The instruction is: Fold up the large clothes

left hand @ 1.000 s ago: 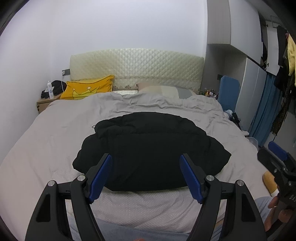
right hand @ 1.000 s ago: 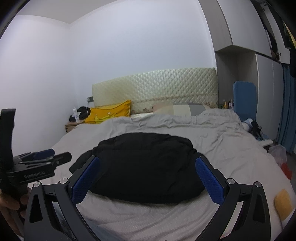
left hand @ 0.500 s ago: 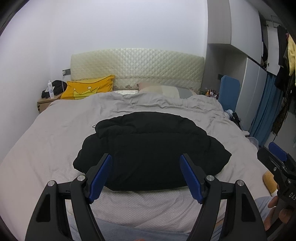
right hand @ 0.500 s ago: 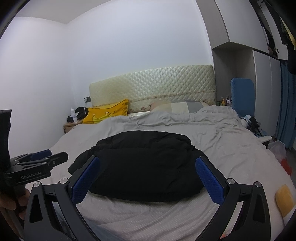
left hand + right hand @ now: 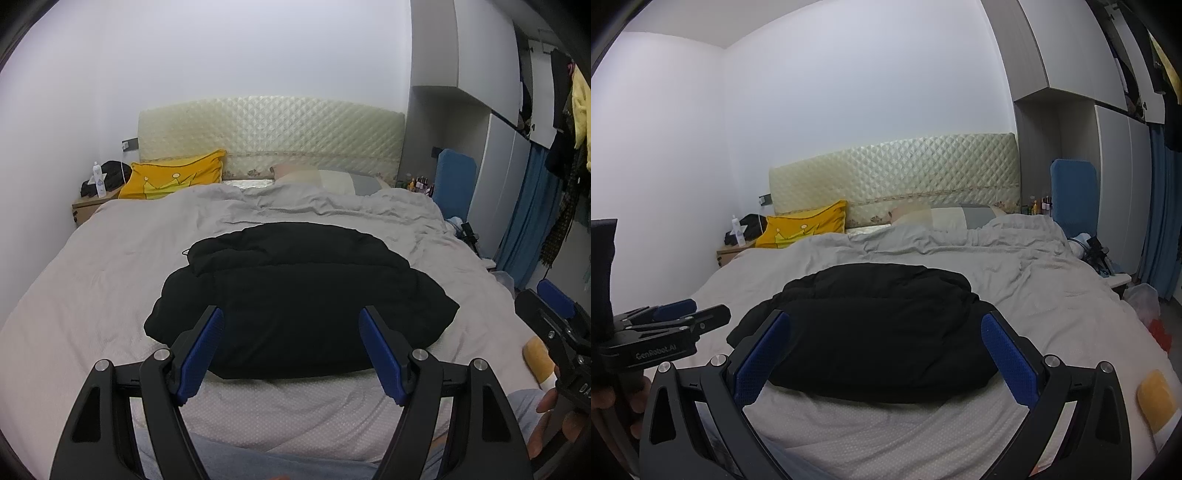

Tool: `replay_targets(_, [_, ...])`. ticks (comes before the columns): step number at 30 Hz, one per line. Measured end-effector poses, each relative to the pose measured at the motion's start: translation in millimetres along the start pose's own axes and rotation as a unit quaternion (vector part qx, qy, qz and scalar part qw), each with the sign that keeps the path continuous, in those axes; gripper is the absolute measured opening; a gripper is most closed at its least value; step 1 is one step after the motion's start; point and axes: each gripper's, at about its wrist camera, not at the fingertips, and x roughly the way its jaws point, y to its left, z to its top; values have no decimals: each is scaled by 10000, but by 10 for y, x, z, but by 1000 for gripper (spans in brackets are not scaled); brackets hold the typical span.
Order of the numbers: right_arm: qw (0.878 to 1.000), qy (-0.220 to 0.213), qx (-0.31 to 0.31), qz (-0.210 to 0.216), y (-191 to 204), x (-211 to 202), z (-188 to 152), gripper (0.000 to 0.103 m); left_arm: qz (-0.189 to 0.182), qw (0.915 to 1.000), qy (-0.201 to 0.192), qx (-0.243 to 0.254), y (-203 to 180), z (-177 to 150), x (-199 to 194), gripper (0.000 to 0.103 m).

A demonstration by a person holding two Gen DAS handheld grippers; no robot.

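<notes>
My left gripper [image 5: 291,349] hung spread wide and empty, short of the folded black padded jacket [image 5: 301,304] lying ahead on the grey duvet [image 5: 110,266] (yellow crown cushion [image 5: 173,180] far left). My right gripper [image 5: 884,349] gaped likewise, holding nothing, with the jacket just beyond its pads [image 5: 1008,363].

Yellow crown cushion [image 5: 173,180] against quilted headboard [image 5: 271,138], beside nightstand [image 5: 86,208].
</notes>
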Motion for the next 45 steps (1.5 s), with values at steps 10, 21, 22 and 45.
replay_targets(10, [10000, -6, -20, -21, 13, -2, 23, 103, -29, 10000, 18, 9, -3, 16, -12, 76])
replay_targets(21, [10000, 9, -33, -40, 11, -2, 24, 103, 3, 10000, 13, -30, 2, 30, -46, 76])
replay_targets(22, [10000, 7, -37, -39, 10, -2, 24, 103, 4, 10000, 15, -30, 3, 29, -42, 76])
replay_targets(45, [10000, 26, -9, -48, -18, -45, 34, 103, -21, 10000, 7, -76, 20, 37, -82, 77])
